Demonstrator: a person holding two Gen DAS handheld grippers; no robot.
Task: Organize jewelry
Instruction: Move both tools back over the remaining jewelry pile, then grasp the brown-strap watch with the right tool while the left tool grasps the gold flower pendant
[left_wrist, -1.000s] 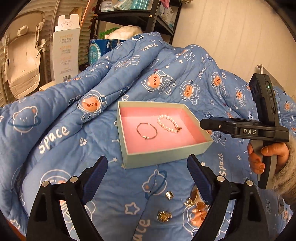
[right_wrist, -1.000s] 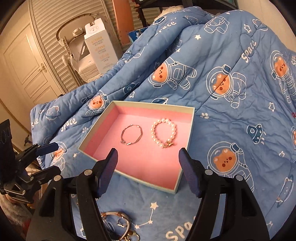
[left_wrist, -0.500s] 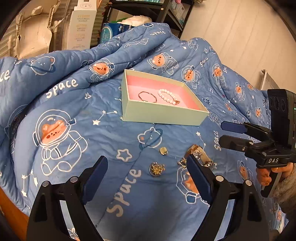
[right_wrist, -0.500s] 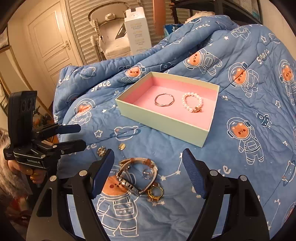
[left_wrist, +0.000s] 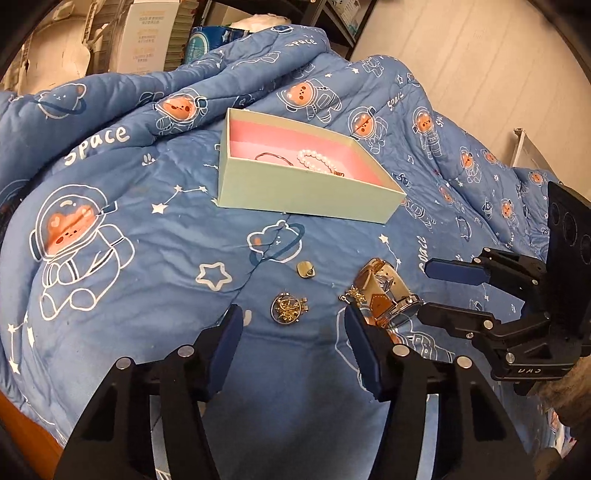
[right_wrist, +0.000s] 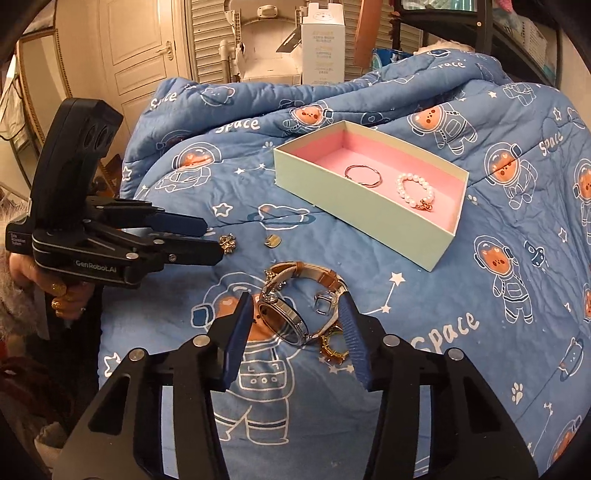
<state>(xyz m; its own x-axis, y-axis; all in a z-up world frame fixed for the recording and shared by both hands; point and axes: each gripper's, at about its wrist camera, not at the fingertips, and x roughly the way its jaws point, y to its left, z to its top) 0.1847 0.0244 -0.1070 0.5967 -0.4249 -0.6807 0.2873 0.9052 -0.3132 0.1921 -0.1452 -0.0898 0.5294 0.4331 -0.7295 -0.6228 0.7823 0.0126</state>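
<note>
A pale green box with a pink lining (left_wrist: 303, 194) (right_wrist: 354, 206) lies on the blue quilt and holds a thin bangle (right_wrist: 362, 174) and a pearl bracelet (right_wrist: 414, 186). A watch with a tan and white strap (right_wrist: 291, 314) (left_wrist: 384, 295) lies on the quilt in front of the box. My right gripper (right_wrist: 297, 332) is open with its fingers on either side of the watch. My left gripper (left_wrist: 291, 332) is open just before a round gold charm (left_wrist: 289, 308). A small gold pendant (left_wrist: 306, 268) and a gold ring (right_wrist: 334, 349) lie near.
The quilt is bunched high behind the box (left_wrist: 258, 66). A white carton (right_wrist: 323, 48) and shelves (left_wrist: 321, 14) stand behind the bed. A door (right_wrist: 147, 55) is at the far left in the right wrist view.
Both grippers have pulled back from the box and dropped toward the loose jewelry. The right gripper now straddles the watch; the left gripper has come close to the round charm.
</note>
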